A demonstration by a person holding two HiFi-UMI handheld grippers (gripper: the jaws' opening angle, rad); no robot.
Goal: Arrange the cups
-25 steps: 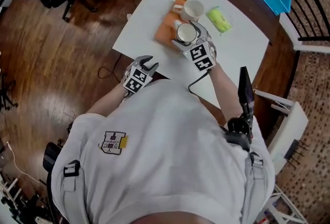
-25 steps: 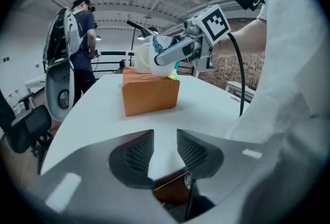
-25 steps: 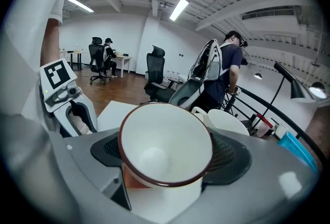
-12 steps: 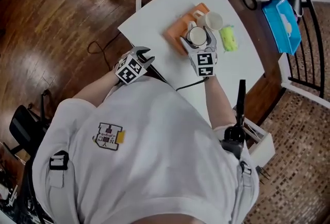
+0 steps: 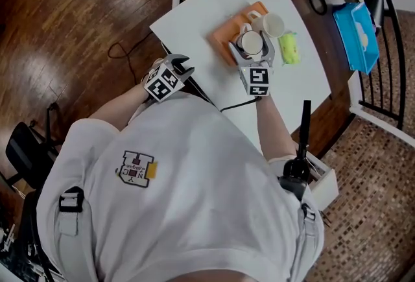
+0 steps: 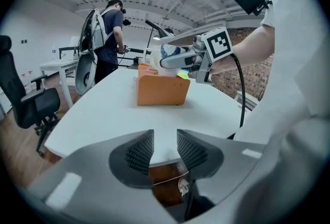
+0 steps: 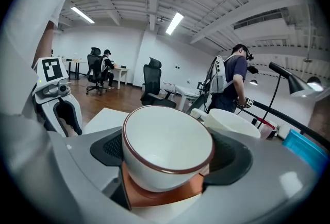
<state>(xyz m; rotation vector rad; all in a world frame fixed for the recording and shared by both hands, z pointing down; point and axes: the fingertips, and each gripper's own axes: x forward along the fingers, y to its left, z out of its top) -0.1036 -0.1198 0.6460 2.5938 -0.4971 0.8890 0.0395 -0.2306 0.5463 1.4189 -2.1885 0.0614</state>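
A white cup with a brown rim [image 7: 167, 143] sits tilted between the jaws of my right gripper [image 5: 251, 46], which is shut on it over the orange box [image 5: 224, 41]. A second white cup [image 5: 272, 25] stands on the box's far end, just beyond the held one [image 5: 251, 43]. In the left gripper view the orange box [image 6: 161, 91] stands on the white table [image 6: 103, 115], with the right gripper and its cup [image 6: 169, 58] above it. My left gripper [image 5: 183, 67] hovers at the table's near edge, its jaws a narrow gap apart with nothing between them.
A yellow-green object [image 5: 289, 48] lies on the table right of the box. A blue box [image 5: 360, 28] and small items sit on a dark surface at the far right. A person with a backpack [image 6: 105, 32] stands at other desks, and office chairs [image 6: 23, 99] stand around.
The head view has swung round. My right gripper still holds the cup over the orange box. My left gripper has shifted a little along the table edge and rolled slightly.
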